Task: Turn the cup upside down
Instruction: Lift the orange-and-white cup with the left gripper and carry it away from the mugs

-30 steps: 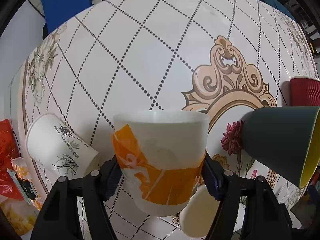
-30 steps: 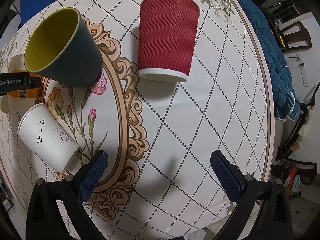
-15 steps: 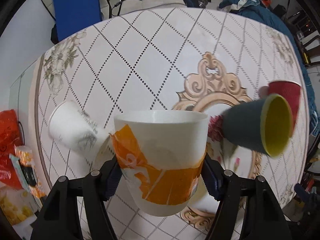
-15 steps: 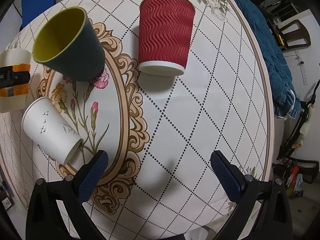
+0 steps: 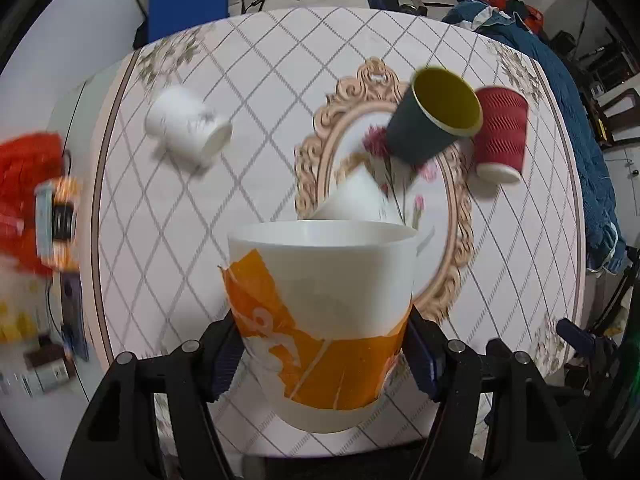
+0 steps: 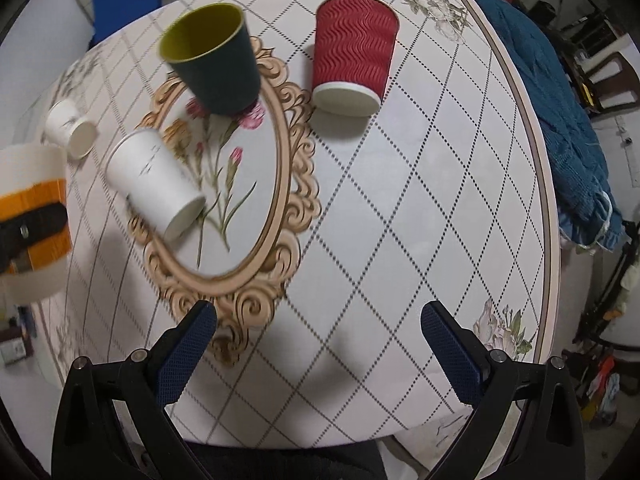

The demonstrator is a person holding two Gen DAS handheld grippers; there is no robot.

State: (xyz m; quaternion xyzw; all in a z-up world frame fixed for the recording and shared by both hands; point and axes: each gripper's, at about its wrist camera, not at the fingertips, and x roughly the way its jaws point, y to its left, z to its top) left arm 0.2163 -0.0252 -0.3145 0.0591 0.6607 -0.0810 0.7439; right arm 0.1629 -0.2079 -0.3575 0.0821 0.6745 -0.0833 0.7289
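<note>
Lifted higher, left gripper (image 5: 322, 350) holds orange-and-white cup (image 5: 320, 316) upright, mouth up.

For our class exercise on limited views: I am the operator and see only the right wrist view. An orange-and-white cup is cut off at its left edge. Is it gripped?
Observer: Yes. The left hand-held gripper is shut on the orange-and-white cup, one pad on each side.
Operator: How is it oriented?
Observer: In the left wrist view, its wide rim is at the top and its narrower base at the bottom.
Operator: Anything beyond the table's left edge?
Observer: Blurred red packaging beside the table.
</note>
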